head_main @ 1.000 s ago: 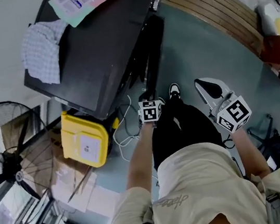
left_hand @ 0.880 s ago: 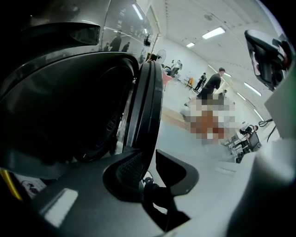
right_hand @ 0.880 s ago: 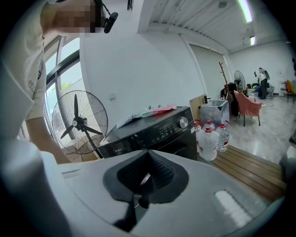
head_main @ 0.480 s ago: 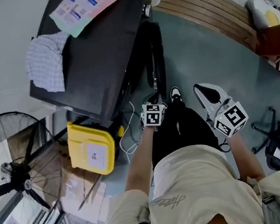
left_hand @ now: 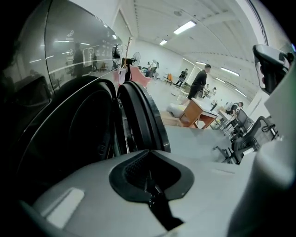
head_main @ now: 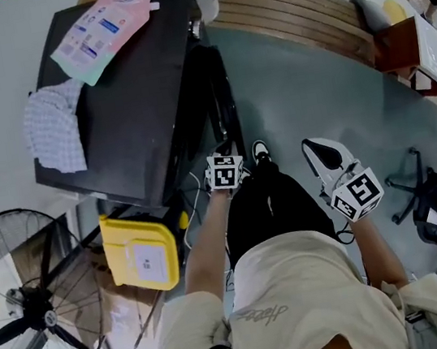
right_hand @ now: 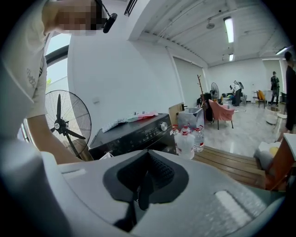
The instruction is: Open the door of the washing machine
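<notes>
Left claw (left_hand: 149, 178), open 1 second ago, is now closed on nothing just beside the door (left_hand: 143, 120) of the washing machine (head_main: 109, 105), which stands ajar and apparently released; right claw (right_hand: 141, 185) closed, empty, apart; task judged nearly done.

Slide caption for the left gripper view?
Left gripper, fingers shut and empty, beside the black front-loading washing machine with its round door open.
</notes>
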A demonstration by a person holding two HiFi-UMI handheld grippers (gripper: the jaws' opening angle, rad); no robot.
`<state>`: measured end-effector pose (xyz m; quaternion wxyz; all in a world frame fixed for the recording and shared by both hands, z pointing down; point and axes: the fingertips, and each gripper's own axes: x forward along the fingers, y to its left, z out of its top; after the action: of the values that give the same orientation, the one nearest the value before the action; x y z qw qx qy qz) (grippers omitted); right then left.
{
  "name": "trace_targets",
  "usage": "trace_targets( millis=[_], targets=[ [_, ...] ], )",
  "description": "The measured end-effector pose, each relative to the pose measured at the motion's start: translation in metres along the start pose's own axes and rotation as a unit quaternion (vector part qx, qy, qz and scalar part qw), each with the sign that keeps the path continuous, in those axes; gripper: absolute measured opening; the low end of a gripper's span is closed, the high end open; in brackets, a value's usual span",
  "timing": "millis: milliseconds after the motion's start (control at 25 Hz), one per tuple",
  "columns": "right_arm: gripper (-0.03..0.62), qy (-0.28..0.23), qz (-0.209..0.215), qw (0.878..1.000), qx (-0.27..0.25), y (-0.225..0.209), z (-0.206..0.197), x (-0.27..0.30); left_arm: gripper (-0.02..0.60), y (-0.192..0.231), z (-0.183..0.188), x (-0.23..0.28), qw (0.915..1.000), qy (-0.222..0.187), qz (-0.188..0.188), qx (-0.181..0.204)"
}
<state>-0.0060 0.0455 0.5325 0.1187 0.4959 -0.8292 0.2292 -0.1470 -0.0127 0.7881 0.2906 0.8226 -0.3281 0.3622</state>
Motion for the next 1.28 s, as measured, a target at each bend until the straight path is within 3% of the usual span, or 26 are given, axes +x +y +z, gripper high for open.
trace_targets(
  millis=[280, 560, 800, 1280],
  targets=[
    [0.002, -0.003, -0.021, 1.0, 0.011, -0.017, -0.007, -0.018, 0.012, -0.018, -0.002, 0.004, 0.9994, 0.023, -0.022, 0.014],
    [0.002, -0.009, 0.01, 1.0, 0.018, -0.044, -0.004, -0.024, 0.012, -0.041, 0.023, 0.019, 0.9996, 0.027, -0.003, 0.011],
    [0.002, -0.014, 0.028, 0.999, 0.03, -0.091, 0.006, -0.033, 0.014, -0.065, 0.039, 0.037, 0.9984, 0.053, 0.009, 0.018],
    [0.002, -0.023, 0.017, 0.997, 0.066, -0.178, 0.006, -0.059, 0.014, -0.098, 0.092, 0.072, 0.996, 0.079, 0.025, 0.032]
  ],
)
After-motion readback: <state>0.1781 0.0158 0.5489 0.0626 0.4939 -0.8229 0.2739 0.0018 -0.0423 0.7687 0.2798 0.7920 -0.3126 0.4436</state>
